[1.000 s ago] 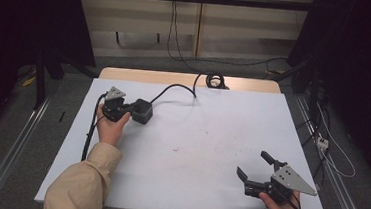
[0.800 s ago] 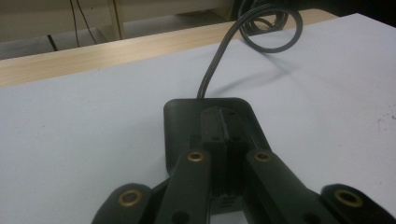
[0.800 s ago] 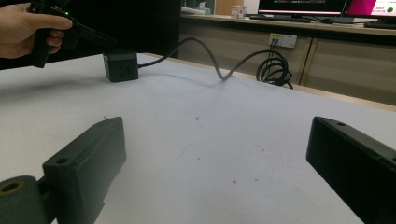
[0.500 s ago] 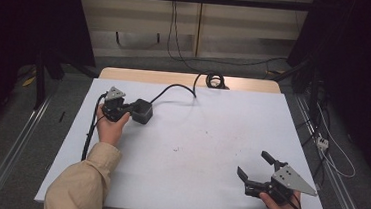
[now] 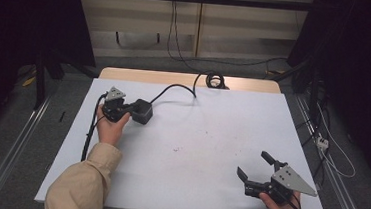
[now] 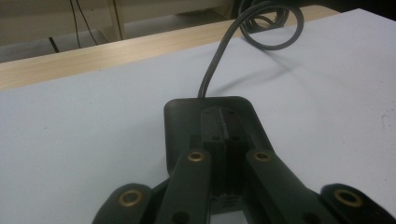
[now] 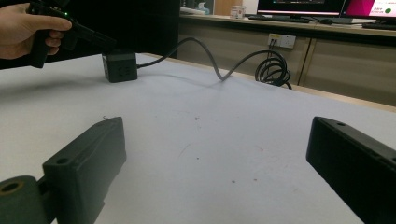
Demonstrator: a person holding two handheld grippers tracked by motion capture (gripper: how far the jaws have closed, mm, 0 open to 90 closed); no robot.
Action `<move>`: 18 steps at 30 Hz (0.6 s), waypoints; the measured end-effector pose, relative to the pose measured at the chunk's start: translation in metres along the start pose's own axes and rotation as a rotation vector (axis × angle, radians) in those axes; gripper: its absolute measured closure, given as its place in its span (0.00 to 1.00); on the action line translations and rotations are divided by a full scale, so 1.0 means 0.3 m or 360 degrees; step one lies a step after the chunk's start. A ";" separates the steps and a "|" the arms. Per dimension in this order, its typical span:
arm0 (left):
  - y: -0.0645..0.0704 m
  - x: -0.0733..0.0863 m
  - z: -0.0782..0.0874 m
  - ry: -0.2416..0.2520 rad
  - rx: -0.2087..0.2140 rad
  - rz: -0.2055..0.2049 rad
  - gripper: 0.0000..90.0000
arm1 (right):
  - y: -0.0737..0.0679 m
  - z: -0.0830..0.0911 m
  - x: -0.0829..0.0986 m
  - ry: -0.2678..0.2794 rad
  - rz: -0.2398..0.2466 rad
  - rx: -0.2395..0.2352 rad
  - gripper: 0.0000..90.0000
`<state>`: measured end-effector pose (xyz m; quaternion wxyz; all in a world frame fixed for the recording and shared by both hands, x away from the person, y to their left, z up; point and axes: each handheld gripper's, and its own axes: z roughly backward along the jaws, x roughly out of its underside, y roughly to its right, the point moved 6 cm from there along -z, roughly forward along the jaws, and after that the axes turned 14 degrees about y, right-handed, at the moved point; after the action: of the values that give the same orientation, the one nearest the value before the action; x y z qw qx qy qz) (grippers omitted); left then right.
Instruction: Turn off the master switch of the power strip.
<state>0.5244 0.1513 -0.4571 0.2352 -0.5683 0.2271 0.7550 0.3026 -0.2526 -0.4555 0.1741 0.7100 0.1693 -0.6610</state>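
At the left of the white table (image 5: 205, 146) my left hand (image 5: 109, 128) holds the left gripper (image 5: 129, 111) low over the surface, its jaws brought together at the black power adapter (image 5: 143, 111). In the left gripper view the two jaws lie side by side above the adapter (image 6: 212, 123), with no gap between them; whether they pinch any edge of the block I cannot tell, since the contact itself is hidden beneath them. The adapter rests flat on the table at the far left. Its grey cable (image 5: 174, 88) leaves the far side, curves across the table and ends in a coil (image 5: 214, 79) at the far edge, on the bare wooden strip there. I judge the slack run of cable leaves the block free to shift without dragging the coil. Further right the table centre carries nothing but small marks. At the near right corner my right hand (image 5: 280, 208) holds the right gripper (image 5: 255, 166), jaws spread wide apart with nothing between them; its own view looks across the table toward the adapter (image 7: 120, 66). I judge it is parked clear so the left side can work unobstructed.
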 end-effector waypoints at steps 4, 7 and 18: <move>0.000 0.000 0.000 0.0000 0.0000 0.0006 1.00 | 0.001 0.001 0.000 0.0001 -0.0003 0.0002 0.05; -0.002 0.000 -0.001 0.0003 0.0002 0.0009 1.00 | 0.003 0.001 0.000 0.0004 -0.0007 0.0002 0.05; 0.002 -0.001 -0.001 -0.0013 -0.0012 0.0011 1.00 | 0.000 -0.002 0.000 0.0001 -0.0004 0.0001 0.05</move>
<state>0.5242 0.1506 -0.4568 0.2314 -0.5654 0.2253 0.7590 0.3031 -0.2524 -0.4556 0.1729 0.7100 0.1700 -0.6611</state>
